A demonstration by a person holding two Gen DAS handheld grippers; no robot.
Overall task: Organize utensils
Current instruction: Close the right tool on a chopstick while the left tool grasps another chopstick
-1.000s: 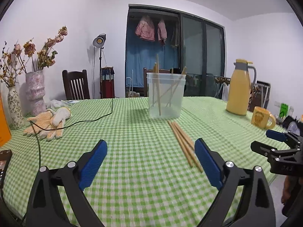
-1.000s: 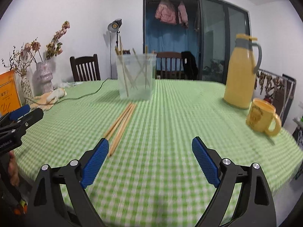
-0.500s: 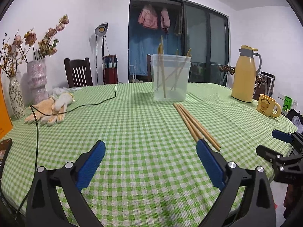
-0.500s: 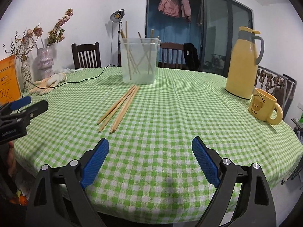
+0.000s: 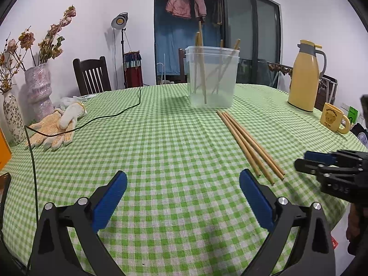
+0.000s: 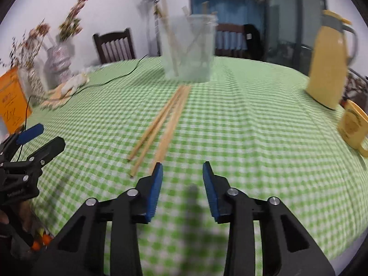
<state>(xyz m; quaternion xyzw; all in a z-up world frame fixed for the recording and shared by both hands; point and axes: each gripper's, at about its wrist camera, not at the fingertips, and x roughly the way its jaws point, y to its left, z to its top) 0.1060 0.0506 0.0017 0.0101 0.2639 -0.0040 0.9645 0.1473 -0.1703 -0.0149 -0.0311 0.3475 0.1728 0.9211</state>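
Three wooden chopsticks (image 5: 248, 143) lie side by side on the green checked tablecloth (image 5: 161, 149); they also show in the right wrist view (image 6: 161, 126). Behind them stands a clear plastic container (image 5: 212, 77) with several chopsticks upright in it, blurred in the right wrist view (image 6: 187, 46). My left gripper (image 5: 182, 192) is open and empty, low over the cloth, left of the chopsticks' near ends. My right gripper (image 6: 182, 180) is partly closed and empty, its left pad just beside the nearest chopstick end. It appears from the side in the left wrist view (image 5: 326, 161).
A yellow thermos (image 5: 303, 76) and yellow mug (image 5: 333, 118) stand at the right. Work gloves (image 5: 56, 126), a black cable (image 5: 92, 119) and vases of dried flowers (image 5: 39, 92) are at the left. An orange box (image 6: 11, 101) stands at the far left.
Both grippers have moved forward over the table toward the chopsticks. The right gripper's jaws have narrowed from wide open to a small gap. The left stays wide open.
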